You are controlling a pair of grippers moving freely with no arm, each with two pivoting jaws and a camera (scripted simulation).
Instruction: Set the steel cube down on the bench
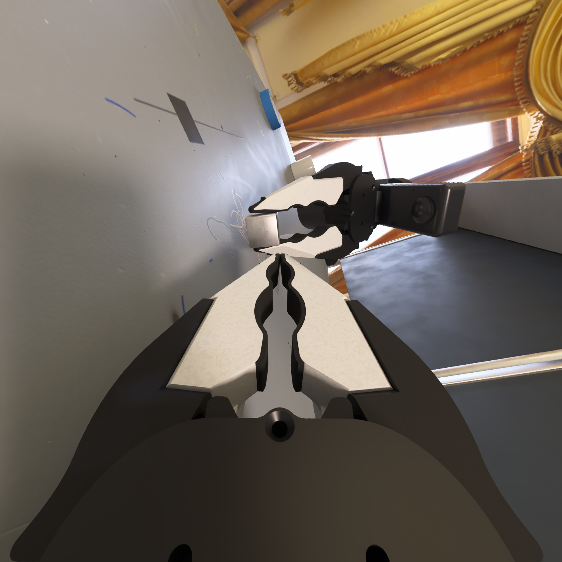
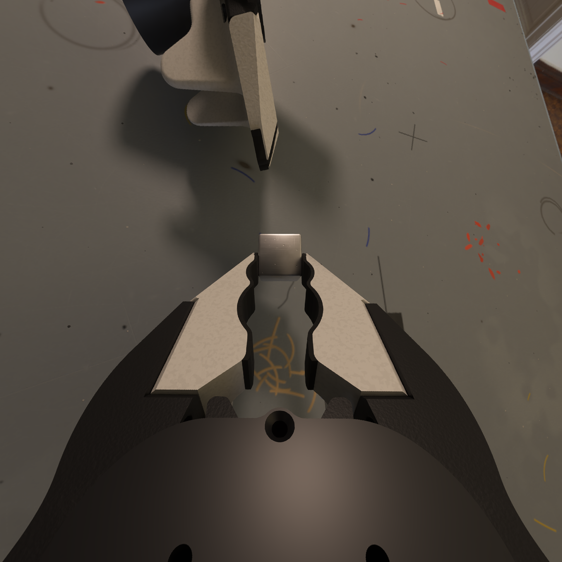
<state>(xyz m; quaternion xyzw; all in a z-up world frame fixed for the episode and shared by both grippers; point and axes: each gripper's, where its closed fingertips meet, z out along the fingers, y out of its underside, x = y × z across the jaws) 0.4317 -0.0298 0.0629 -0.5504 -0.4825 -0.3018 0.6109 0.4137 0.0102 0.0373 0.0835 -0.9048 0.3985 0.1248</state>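
Right wrist view: right gripper (image 2: 279,258) fingers pinch cube (image 2: 279,255) above table (image 2: 91,213) | left gripper (image 1: 279,257) fingers pressed together, empty, near cube

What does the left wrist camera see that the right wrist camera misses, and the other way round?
Only the left wrist view shows a blue block and a white block near the bench's far edge, plus gold curtains and a bright window.

Only the right wrist view shows red flecks and orange scribbles on the bench top.

Both show the grey bench, the steel cube held in the right tongs, and the left tongs, shut and empty, near the cube.
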